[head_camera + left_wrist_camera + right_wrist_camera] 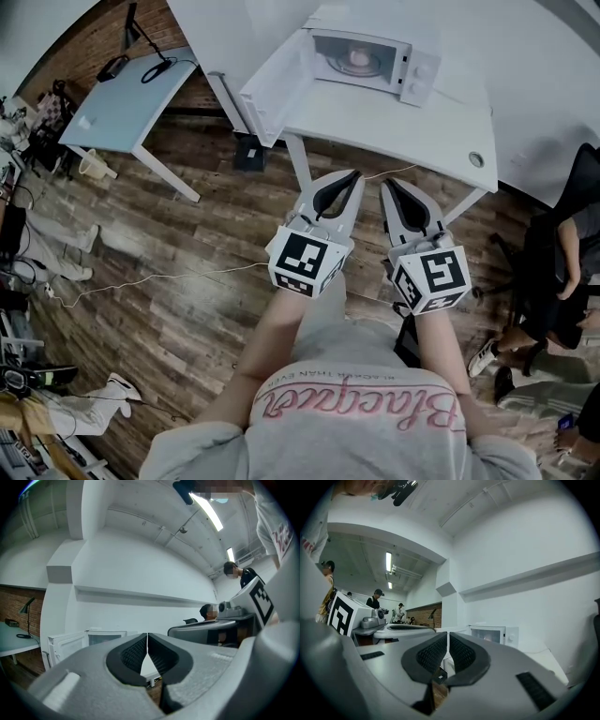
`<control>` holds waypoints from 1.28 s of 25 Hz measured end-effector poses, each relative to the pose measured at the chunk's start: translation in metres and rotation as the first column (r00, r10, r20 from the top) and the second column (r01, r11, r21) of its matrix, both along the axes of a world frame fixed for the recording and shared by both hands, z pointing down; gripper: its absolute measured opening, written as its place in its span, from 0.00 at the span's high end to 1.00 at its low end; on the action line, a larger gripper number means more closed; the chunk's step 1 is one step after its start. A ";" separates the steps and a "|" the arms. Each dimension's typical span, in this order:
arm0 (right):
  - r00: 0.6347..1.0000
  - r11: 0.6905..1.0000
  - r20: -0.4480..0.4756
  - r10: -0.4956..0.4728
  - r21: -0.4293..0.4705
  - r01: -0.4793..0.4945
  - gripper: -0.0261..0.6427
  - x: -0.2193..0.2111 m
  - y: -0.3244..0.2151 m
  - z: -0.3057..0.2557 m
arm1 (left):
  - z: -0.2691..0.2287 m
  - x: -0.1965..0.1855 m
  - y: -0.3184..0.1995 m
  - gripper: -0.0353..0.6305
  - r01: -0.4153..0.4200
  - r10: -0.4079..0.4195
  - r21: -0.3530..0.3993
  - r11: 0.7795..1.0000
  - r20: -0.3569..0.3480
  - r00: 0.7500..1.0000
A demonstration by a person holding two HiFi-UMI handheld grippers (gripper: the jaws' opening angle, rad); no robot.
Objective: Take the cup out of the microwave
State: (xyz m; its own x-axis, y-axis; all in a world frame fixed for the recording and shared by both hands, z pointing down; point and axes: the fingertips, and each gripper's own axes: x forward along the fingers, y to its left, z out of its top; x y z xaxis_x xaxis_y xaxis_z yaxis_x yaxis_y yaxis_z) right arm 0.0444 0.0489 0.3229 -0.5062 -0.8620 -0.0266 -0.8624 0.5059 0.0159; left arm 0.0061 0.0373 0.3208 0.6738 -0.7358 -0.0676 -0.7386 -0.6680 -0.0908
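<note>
- The cup (359, 59) is sitting on the turntable inside the microwave (415, 73), at the far side of the white table (394, 129). Both grippers are hovering level over the floor, well apart from it.
- The left gripper (353, 177) is showing its jaws pressed together with nothing between them. The right gripper (387, 184) is showing its jaws drawn together with only a thin slit, also empty. Risk: if either one is going into the cavity this way, the tips are likely to be pushing the cup back or tipping it instead of taking it.
- The door (272, 89) is standing open, swung out to the left. Risk: the left gripper is lining up on that side and could be clipping the door edge on approach.
- The cavity is looking low and tight. Risk: an opened gripper could be scraping the frame or catching the turntable rim.
- I cannot tell whether the cup is holding liquid. Risk: tilting during withdrawal could be spilling it.
- A thin cable (169, 277) is trailing across the floor near the person's feet. Risk: stepping forward could be snagging it.
</note>
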 end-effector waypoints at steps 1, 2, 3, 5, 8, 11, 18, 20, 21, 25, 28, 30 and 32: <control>1.000 1.000 0.003 0.002 0.005 -0.002 0.94 0.001 -0.002 0.000 | 0.001 0.001 -0.003 0.94 -0.001 0.001 0.001 1.000 0.002 1.000; 1.000 1.000 0.008 0.003 0.007 -0.003 0.94 0.003 -0.005 -0.001 | 0.002 0.003 -0.005 0.94 -0.003 0.003 0.002 1.000 0.003 1.000; 1.000 1.000 0.013 0.004 0.009 -0.004 0.94 0.004 -0.007 -0.001 | 0.002 0.004 -0.009 0.94 -0.006 0.006 0.003 1.000 0.004 1.000; 1.000 1.000 0.019 0.004 0.010 -0.004 0.94 0.007 -0.013 0.000 | 0.003 0.007 -0.016 0.94 -0.009 0.009 0.006 1.000 0.009 1.000; 1.000 1.000 0.027 0.009 0.009 -0.009 0.94 0.011 -0.022 0.000 | 0.001 0.010 -0.030 0.94 -0.012 0.012 0.007 1.000 0.008 1.000; 1.000 1.000 0.028 0.011 0.007 -0.011 0.94 0.014 -0.029 -0.001 | -0.002 0.012 -0.040 0.94 -0.019 0.019 0.004 1.000 0.002 1.000; 0.999 1.000 0.032 0.022 0.004 -0.022 0.94 0.024 -0.051 -0.001 | -0.002 0.024 -0.060 0.94 -0.044 0.044 0.008 0.999 0.014 0.999; 0.999 1.000 0.032 0.025 0.002 -0.025 0.94 0.023 -0.061 -0.001 | -0.003 0.025 -0.071 0.94 -0.048 0.048 0.009 0.999 0.015 0.999; 0.999 1.000 0.031 0.024 0.001 -0.025 0.94 0.022 -0.066 -0.001 | -0.003 0.025 -0.076 0.94 -0.049 0.049 0.008 0.999 0.016 0.999; 0.999 1.000 0.030 0.024 0.000 -0.024 0.94 0.019 -0.088 0.000 | -0.003 0.021 -0.099 0.94 -0.050 0.050 0.008 0.999 0.015 0.999; 0.999 1.000 0.028 0.025 -0.002 -0.025 0.94 0.018 -0.106 -0.001 | -0.004 0.019 -0.117 0.94 -0.048 0.048 0.007 0.999 0.009 0.999; 0.999 1.000 0.027 0.025 -0.008 -0.025 0.94 0.017 -0.118 0.000 | -0.004 0.018 -0.129 0.94 -0.050 0.050 0.007 0.999 0.007 0.999; 1.000 1.000 0.021 0.023 -0.013 -0.022 0.94 0.014 -0.129 0.001 | -0.004 0.016 -0.141 0.94 -0.049 0.049 0.004 0.999 0.004 0.999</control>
